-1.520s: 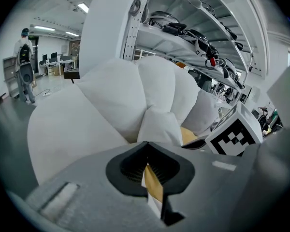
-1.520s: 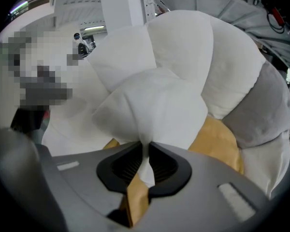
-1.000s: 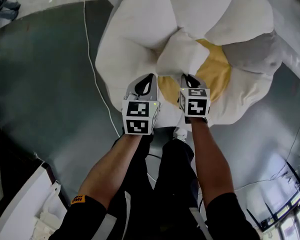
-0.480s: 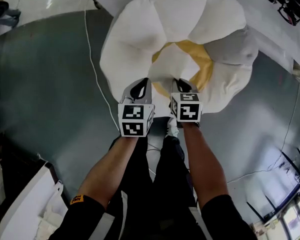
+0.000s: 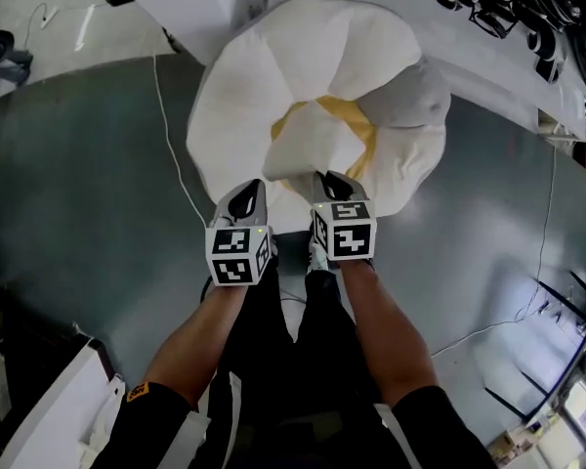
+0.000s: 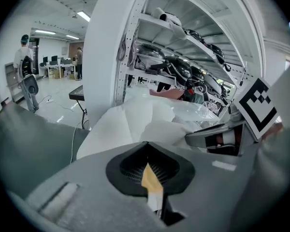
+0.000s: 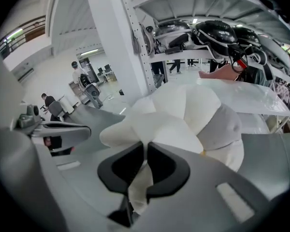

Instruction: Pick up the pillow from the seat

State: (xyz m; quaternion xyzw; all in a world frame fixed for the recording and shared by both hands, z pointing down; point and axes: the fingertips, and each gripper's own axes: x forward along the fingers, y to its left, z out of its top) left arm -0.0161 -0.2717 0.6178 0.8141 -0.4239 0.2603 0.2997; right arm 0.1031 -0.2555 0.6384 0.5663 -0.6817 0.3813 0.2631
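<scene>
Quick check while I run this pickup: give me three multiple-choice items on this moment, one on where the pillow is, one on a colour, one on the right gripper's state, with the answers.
1. In the head view, what shows below the pillow?
A. a grey floor
B. a wooden table
C. a blue carpet

2. What colour is the pillow's centre patch?
A. red
B. yellow
C. green

3. How do the jaws of the right gripper stand?
A. wide apart and empty
B. closed on a cable
C. closed on a fold of white pillow cloth

Answers:
1 A: grey floor surrounds the pillow on the left, right and near sides.
2 B: a yellow strip shows among the white petals.
3 C: the right gripper view shows white cloth pinched between the black pads.
</scene>
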